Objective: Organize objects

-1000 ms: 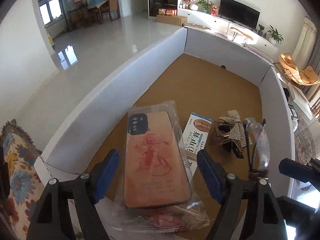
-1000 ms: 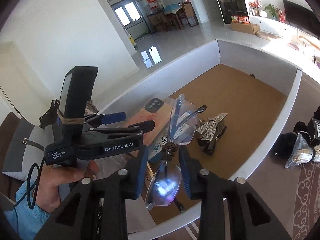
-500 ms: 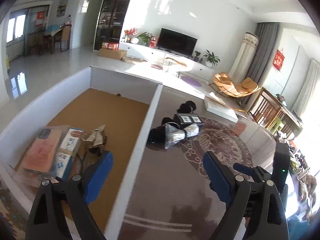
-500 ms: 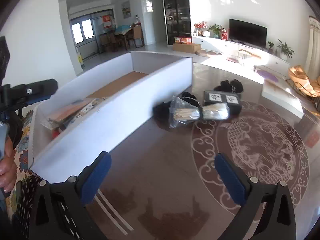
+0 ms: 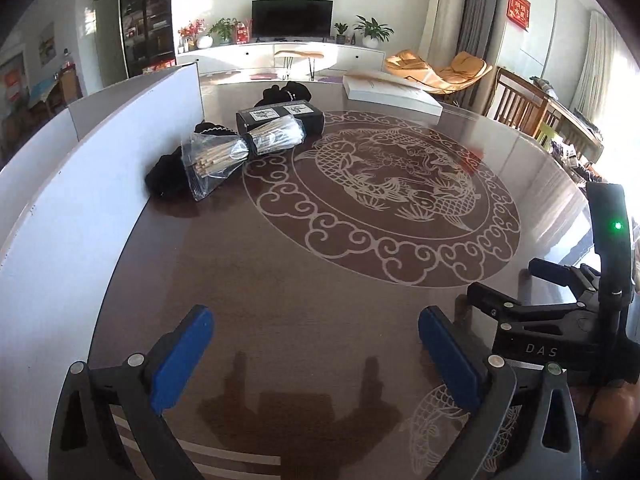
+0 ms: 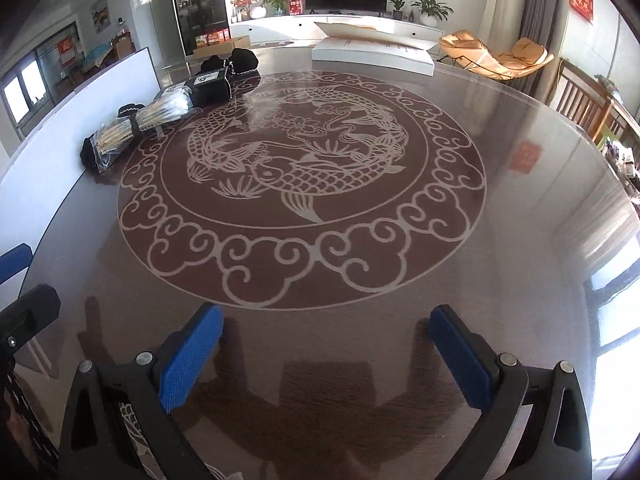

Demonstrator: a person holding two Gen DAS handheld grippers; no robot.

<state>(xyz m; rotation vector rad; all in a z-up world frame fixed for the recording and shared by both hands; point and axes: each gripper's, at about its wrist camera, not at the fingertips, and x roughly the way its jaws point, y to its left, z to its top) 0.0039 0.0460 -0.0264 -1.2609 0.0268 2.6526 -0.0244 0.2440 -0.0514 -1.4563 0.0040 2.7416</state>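
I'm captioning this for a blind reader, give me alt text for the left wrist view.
The left gripper hangs with open, empty jaws over a brown table bearing a fish medallion. Farther off, beside a white box wall, lie a bagged bundle of sticks, a black box and black cloth items.

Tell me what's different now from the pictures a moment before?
Both grippers swung away from the white box toward the table's fish pattern. The right gripper let go of the glasses, the left gripper left the phone case; their jaws have just been opening, nothing between them. The bagged chopsticks and black box stayed put.
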